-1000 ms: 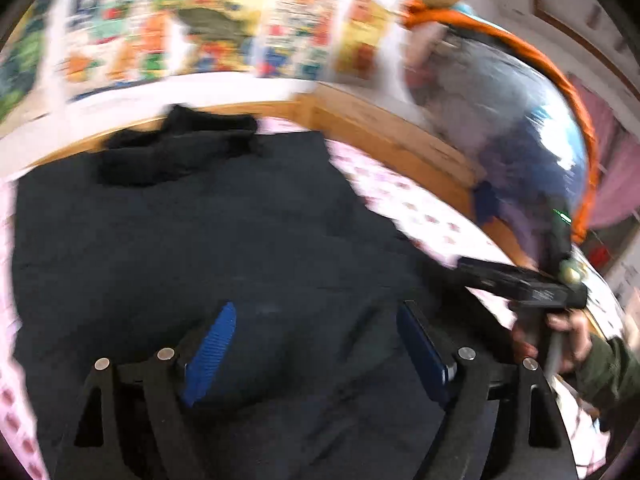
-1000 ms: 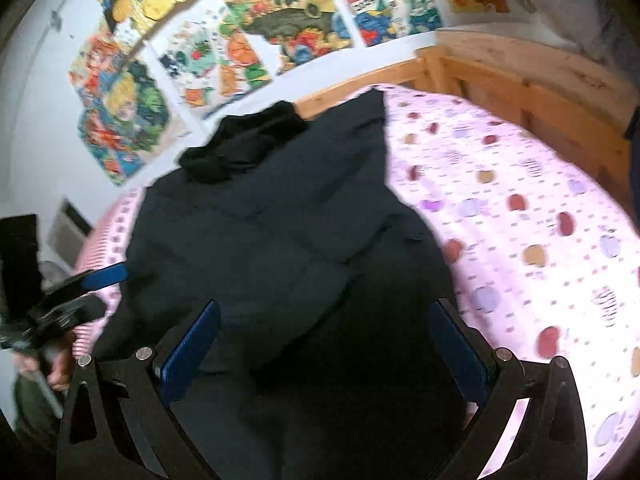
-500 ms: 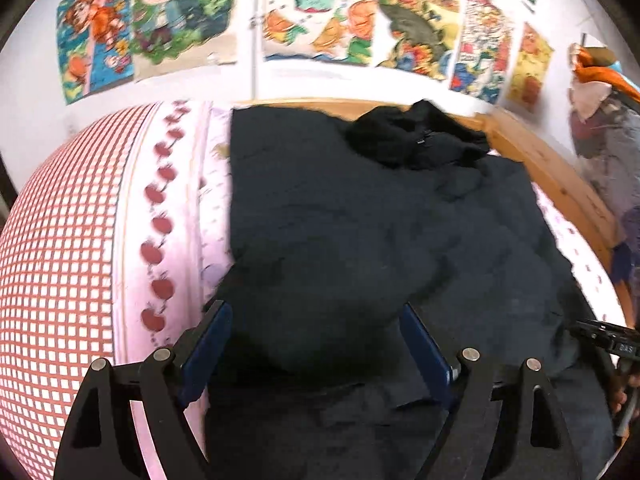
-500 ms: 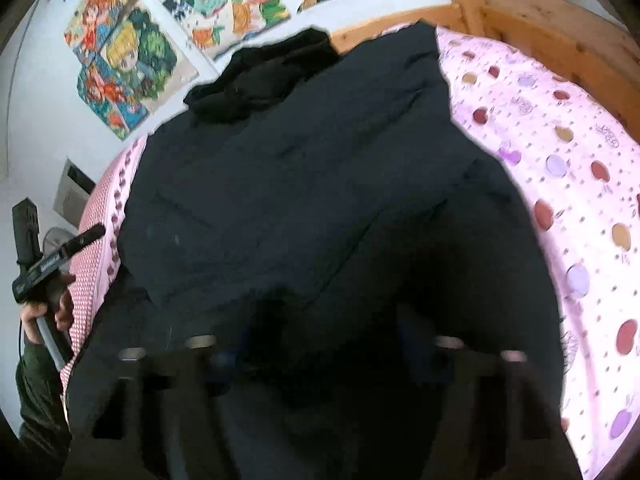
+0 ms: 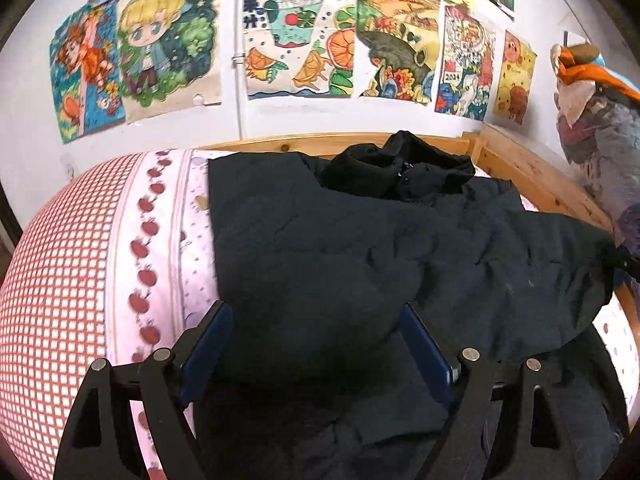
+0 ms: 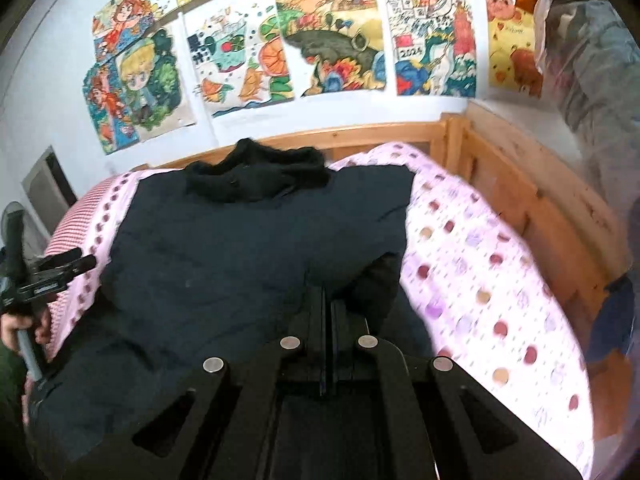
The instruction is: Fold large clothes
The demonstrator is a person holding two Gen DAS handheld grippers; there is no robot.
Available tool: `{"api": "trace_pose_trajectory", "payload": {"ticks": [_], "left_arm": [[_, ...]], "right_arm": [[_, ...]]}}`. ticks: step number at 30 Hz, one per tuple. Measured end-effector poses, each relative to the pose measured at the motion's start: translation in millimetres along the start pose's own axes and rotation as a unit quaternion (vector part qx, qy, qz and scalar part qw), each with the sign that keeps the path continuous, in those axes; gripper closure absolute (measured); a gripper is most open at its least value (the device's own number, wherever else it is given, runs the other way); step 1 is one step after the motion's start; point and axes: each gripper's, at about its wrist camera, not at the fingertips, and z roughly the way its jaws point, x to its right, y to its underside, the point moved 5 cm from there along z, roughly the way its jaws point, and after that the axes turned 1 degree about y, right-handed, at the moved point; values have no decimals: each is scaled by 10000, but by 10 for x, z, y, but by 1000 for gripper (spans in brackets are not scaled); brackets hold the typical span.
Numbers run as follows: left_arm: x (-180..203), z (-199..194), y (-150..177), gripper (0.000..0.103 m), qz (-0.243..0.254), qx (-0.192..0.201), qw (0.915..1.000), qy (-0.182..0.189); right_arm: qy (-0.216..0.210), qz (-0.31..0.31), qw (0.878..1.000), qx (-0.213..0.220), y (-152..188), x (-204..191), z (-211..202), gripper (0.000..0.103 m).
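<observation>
Your black coat [image 5: 360, 264] lies spread across the bed, its bunched hood [image 5: 400, 172] up at twelve o'clock against the wooden bed frame [image 5: 532, 176]. Its near hem runs under both tools and out of the picture at six o'clock, so you cannot see where it ends. In the left wrist view the sleeve end at three o'clock is pulled up toward a dark shape at the picture's edge, too cropped to make out.

Your right gripper [image 6: 326, 300] is clenched on a fold of the coat; the jaws have just been closing and the cloth between them rises into a small peak. The pinched spot itself is hidden behind the black fingers. Your left gripper [image 5: 316, 344] stands released, its blue pads [image 5: 208, 344] wide apart over the coat's edge at seven o'clock, pressing on nothing. In the right wrist view it shows at nine o'clock, held in your hand [image 6: 16, 326], partly cut off.

The pink dotted sheet [image 6: 500, 280] covers the mattress, with a red checked cover [image 5: 52, 300] at nine o'clock. Bright drawings [image 5: 296, 44] fill the white wall, and a wrapped bundle [image 5: 604, 140] hangs at two o'clock, blurred.

A second ago the right jaws stood wide open over flat cloth; the left view has since swung from the bundle side to the checked side.
</observation>
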Motion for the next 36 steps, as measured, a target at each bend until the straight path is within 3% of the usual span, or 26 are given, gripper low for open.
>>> {"api": "trace_pose_trajectory", "payload": {"ticks": [5,7,8,10,11,12,14,17,19,23,26,30,34,36], "left_arm": [[102,372,89,18,125,-422,9990,-80],[120,433,127,18,136,-518,9986,-34],[138,418,118,18,140,-486,9987,38],[193,339,52,18,167,-243,9994,172],[226,315,21,18,188,-138,9995,202],[277,315,-15,18,239,-74,9995,185],[355,419,-35,17,365,-193,9991,-28],[455,701,13,17,696,-544,9956,-323],[460,896,82,16,774,-757,9933,-411],[418,1034,162,9,655,-754,9944,-342],[427,1126,229,2,709,-755,9935,-479],[450,1222,301,0,715,-660,9934,-609],[395,1127,254,0,621,-567,9956,-416],[367,939,126,1,539,-294,9981,79]], "right_arm": [[493,-122,9984,-251,147,154,429,100],[625,-70,9973,-374,196,143,504,93],[763,-67,9963,-388,199,153,505,87],[855,-194,9960,-167,136,97,426,62],[801,-282,9964,24,81,42,376,42],[726,-371,9965,164,30,-33,360,40],[559,-622,9964,137,-30,-177,431,40],[236,-1062,9934,-358,4,-440,782,40],[255,-1257,9896,-653,90,-509,985,40],[228,-1381,9856,-953,295,-511,1273,40],[-51,-1137,9876,-1085,405,-443,1422,39],[-164,-1079,9886,-1036,522,-405,1539,38],[-270,-1018,9903,-902,561,-392,1531,37],[-560,-889,9909,-843,502,-380,1458,31]]}}
